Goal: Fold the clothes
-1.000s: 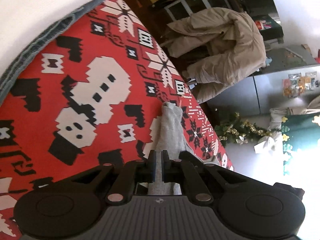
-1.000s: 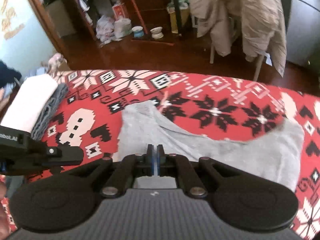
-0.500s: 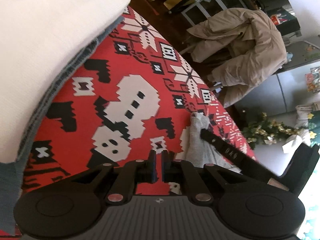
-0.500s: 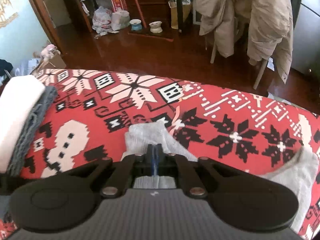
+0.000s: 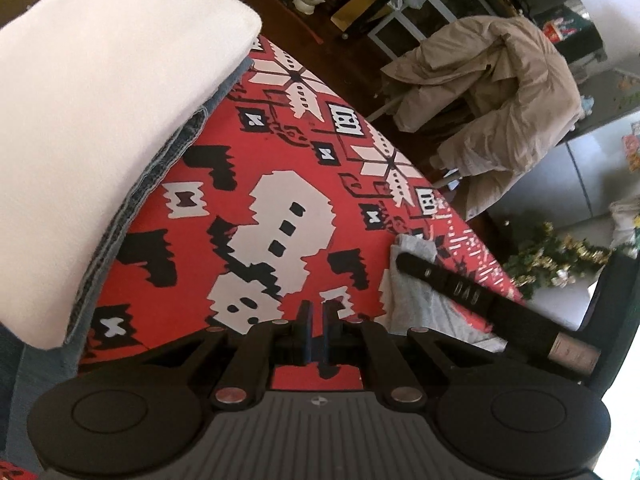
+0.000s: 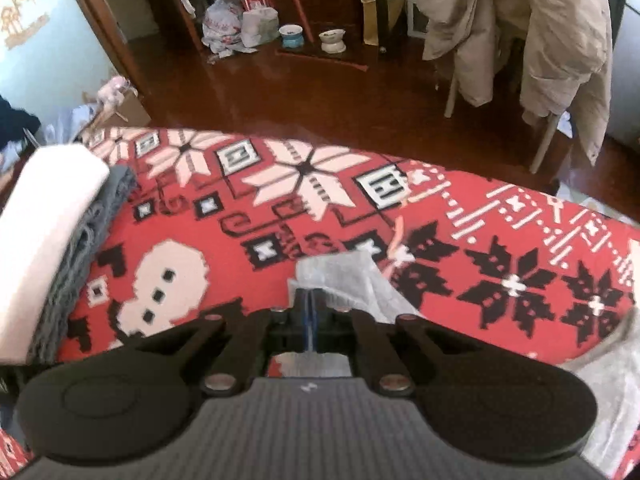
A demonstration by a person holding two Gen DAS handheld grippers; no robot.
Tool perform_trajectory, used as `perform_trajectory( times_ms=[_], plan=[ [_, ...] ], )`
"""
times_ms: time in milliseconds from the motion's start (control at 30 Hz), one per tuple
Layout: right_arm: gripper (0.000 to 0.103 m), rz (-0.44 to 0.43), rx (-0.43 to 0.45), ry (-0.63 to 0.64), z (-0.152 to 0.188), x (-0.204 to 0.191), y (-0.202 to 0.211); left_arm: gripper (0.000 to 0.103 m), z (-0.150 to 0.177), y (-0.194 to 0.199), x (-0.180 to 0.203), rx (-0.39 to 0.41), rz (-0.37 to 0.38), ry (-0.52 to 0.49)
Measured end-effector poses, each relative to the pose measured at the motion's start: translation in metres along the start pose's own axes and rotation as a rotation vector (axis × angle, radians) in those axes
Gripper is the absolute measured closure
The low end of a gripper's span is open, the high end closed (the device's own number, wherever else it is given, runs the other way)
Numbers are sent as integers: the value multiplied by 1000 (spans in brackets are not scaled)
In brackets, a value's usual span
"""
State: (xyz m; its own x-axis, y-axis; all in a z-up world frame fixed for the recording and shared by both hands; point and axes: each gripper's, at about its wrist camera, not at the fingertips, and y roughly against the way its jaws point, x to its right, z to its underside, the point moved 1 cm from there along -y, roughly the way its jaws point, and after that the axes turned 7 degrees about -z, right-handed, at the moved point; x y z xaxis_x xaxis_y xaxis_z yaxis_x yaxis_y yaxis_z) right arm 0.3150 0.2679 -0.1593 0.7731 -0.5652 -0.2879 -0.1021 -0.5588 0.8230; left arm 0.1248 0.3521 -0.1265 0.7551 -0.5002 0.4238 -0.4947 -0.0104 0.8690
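Note:
A grey garment (image 6: 348, 276) lies on the red patterned table cover (image 6: 320, 208). My right gripper (image 6: 310, 300) is shut on an edge of it, and the fabric bunches up just beyond the fingertips. More of the garment trails off at the right edge (image 6: 624, 364). In the left wrist view the same garment (image 5: 414, 304) lies to the right, with one of the right gripper's fingers (image 5: 452, 290) across it. My left gripper (image 5: 316, 314) is shut with nothing in it, above the bare cover and left of the garment.
A stack of folded clothes, white (image 5: 100, 120) on top of blue-grey, sits at the left end of the table (image 6: 48, 220). Past the far table edge are a wooden floor, a chair draped with a beige coat (image 6: 540, 40), bowls and bags.
The right gripper has carried the grey garment's edge leftward, so the spread cloth is now folded over and bunched. The right gripper's finger has come into the left wrist view, which has turned.

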Motion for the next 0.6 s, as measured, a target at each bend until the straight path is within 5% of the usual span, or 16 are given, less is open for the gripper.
perform_trajectory(
  times_ms=[233,600],
  plan=[
    [100,1,10,-32,-11,0,7,99,2,-7,6,-37,4,-49],
    [100,-5,-38,-49,27,-1,35,99,9,-20,13,-124,12,-84]
  ],
)
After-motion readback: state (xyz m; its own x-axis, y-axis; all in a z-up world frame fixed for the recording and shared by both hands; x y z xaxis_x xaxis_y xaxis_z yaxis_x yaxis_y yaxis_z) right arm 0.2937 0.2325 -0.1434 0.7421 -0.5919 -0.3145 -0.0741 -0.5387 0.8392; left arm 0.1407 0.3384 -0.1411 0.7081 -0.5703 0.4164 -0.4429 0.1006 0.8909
